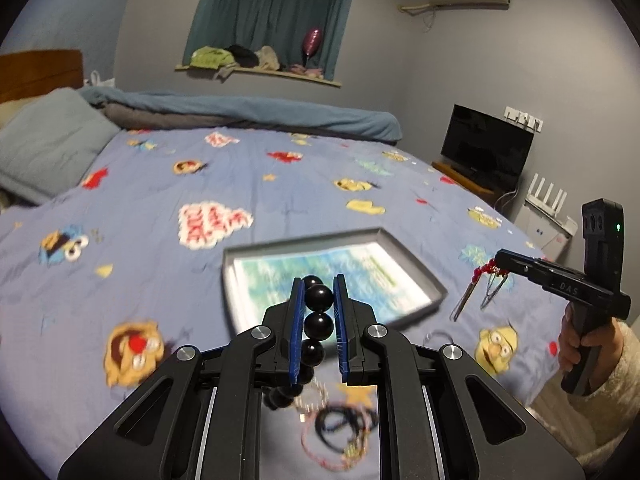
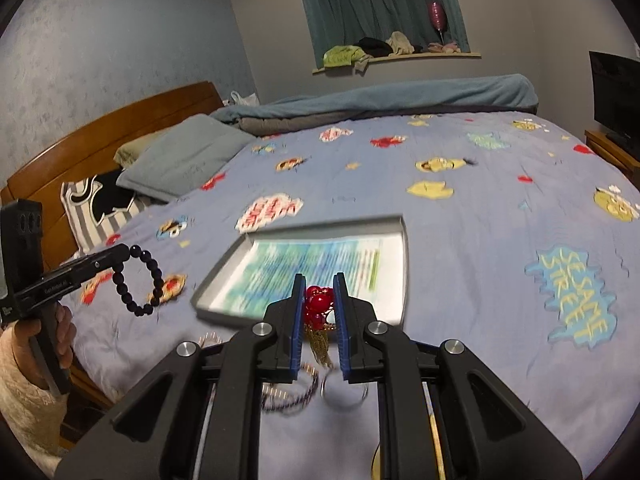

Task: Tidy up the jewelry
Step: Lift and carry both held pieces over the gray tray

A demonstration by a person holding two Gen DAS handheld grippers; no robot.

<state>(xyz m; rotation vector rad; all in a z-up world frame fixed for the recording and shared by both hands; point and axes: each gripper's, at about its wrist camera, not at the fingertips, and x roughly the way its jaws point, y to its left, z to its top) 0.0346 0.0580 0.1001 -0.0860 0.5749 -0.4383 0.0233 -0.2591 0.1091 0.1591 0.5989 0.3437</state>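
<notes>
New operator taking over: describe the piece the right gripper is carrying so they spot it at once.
On the blue cartoon bedspread, find the grey tray. Just short of it the right gripper pinches a red bead ornament with gold chains dangling, unlike the left gripper's black bead bracelet.

On the bedsheet (image 2: 460, 216), right of the tray (image 2: 403, 240), you can read "SESAME STREET" in yellow on a blue patch (image 2: 576, 296). The right gripper (image 1: 500, 258) body reads "DAS".
</notes>
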